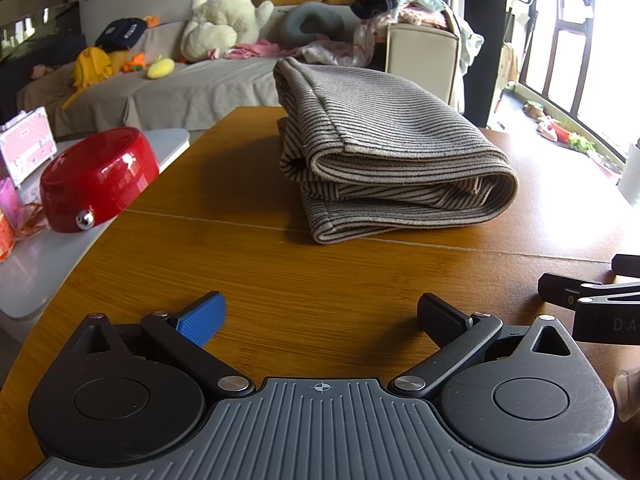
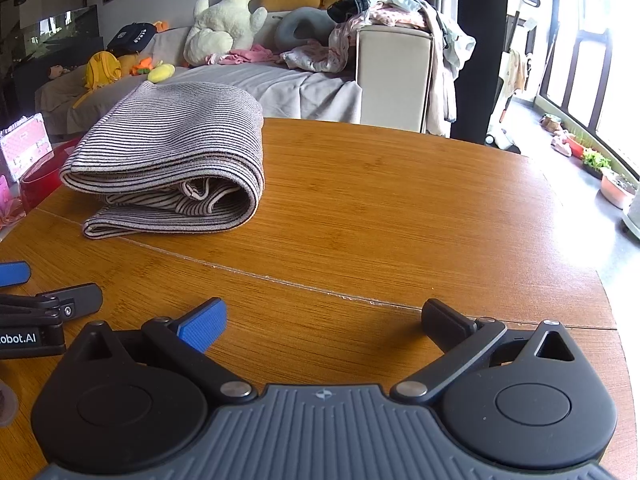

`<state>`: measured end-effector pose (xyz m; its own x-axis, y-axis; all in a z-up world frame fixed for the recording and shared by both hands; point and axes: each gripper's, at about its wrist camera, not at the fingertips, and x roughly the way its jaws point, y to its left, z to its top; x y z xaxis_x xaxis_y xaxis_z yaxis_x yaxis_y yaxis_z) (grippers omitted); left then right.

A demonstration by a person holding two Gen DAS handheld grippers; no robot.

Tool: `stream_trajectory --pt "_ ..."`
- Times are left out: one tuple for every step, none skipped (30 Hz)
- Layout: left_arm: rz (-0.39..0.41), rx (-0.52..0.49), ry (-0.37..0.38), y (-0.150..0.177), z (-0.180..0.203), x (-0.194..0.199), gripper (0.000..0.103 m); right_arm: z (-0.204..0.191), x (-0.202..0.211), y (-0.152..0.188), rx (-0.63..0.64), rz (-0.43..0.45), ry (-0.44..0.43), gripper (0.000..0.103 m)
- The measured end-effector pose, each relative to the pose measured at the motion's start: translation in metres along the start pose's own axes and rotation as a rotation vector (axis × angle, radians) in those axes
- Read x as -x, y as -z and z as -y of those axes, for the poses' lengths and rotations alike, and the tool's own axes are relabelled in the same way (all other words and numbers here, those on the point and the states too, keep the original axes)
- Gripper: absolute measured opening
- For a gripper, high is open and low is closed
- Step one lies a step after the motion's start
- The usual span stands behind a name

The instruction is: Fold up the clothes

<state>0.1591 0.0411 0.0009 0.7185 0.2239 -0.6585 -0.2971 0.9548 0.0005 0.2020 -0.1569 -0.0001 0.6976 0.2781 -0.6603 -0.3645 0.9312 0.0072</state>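
both tongs (image 1: 320, 316) (image 2: 322, 320) agape, striped garment (image 1: 384, 152) folded mid-table (image 2: 400, 220).

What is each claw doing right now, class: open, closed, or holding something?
Left claw: open, holding nothing.
Right claw: open, holding nothing; the folded striped garment lies untouched on the table.

left gripper (image 1: 320, 316) and right gripper (image 2: 324, 320) sit side by side, fingers spread wide, holding nothing.

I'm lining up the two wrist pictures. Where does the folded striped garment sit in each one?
Left wrist: folded striped garment sits upper centre, slightly right, on the wooden table.
Right wrist: it lies upper left, near the table's left edge.
Shared landmark: the white plush duck on the sofa behind.
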Motion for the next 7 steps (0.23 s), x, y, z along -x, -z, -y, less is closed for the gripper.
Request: stream_trajectory --pt "0.001 0.000 0.001 0.000 0.000 0.000 0.103 0.000 0.000 0.000 -0.001 0.000 0.001 0.103" --pt "0.003 0.005 0.005 0.000 -0.002 0.001 0.103 0.000 0.000 0.000 -0.002 0.000 0.003 0.103" --pt "0.007 0.014 0.014 0.000 -0.004 0.001 0.103 -0.001 0.000 0.000 -0.004 -0.001 0.005 0.103" --pt "0.012 0.027 0.028 0.000 -0.007 0.002 0.103 -0.001 0.000 0.000 -0.007 -0.002 0.009 0.103" --pt "0.018 0.046 0.050 0.000 -0.012 0.003 0.103 -0.002 0.000 0.000 -0.011 -0.004 0.014 0.103" --pt "0.024 0.065 0.071 0.000 -0.017 0.004 0.103 -0.004 0.001 0.000 -0.013 -0.007 0.019 0.103" --pt "0.029 0.080 0.088 -0.001 -0.022 0.004 0.103 -0.007 0.002 0.000 -0.008 -0.011 0.023 0.103"
